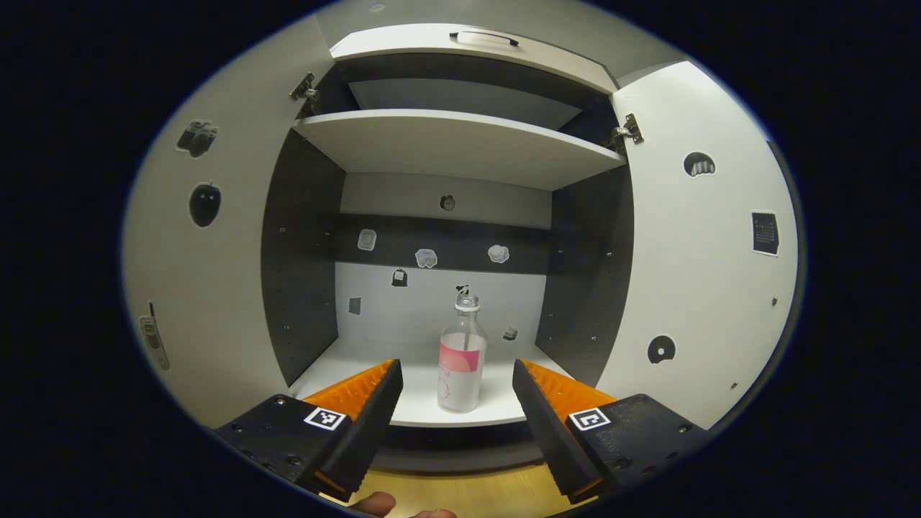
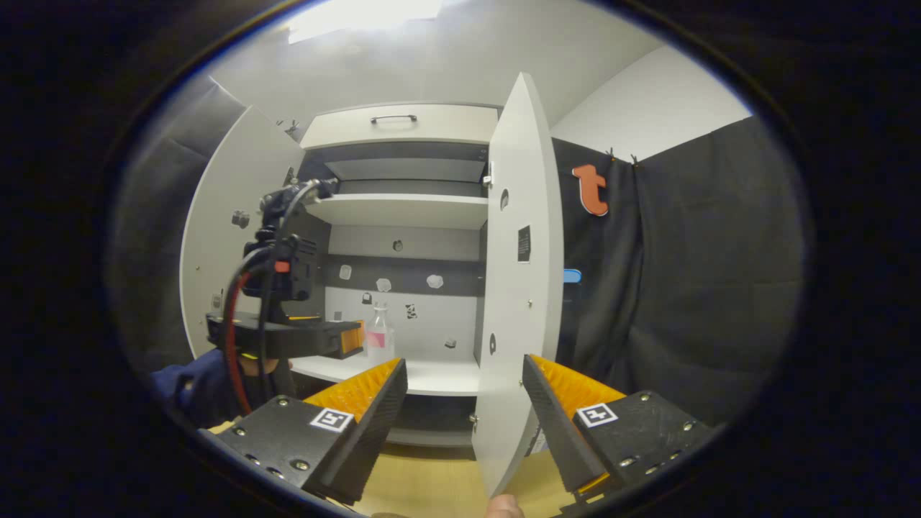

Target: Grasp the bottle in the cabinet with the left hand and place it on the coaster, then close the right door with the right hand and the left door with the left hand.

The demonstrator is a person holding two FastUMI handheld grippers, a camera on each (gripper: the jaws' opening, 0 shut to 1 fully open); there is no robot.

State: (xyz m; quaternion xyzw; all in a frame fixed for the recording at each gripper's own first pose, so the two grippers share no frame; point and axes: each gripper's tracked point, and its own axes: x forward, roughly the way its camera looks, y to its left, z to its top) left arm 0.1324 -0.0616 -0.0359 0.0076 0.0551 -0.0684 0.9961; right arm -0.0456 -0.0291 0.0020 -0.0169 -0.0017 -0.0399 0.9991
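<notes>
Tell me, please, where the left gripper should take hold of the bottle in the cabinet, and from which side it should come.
Probably the body, about at the pink label, coming straight in from the open front. The bottle stands upright near the front edge of the lower shelf, with free space on both sides. The left gripper is open and already frames it. The neck is narrower, so a hold there would be less steady.

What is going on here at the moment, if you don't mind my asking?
A person holds a gripper in each hand before an open cabinet. The left gripper, open, is lined up on the clear bottle standing on the lower shelf, not yet gripping it. The right gripper, also open, waits by the edge of the right door. Both doors are open.
</notes>
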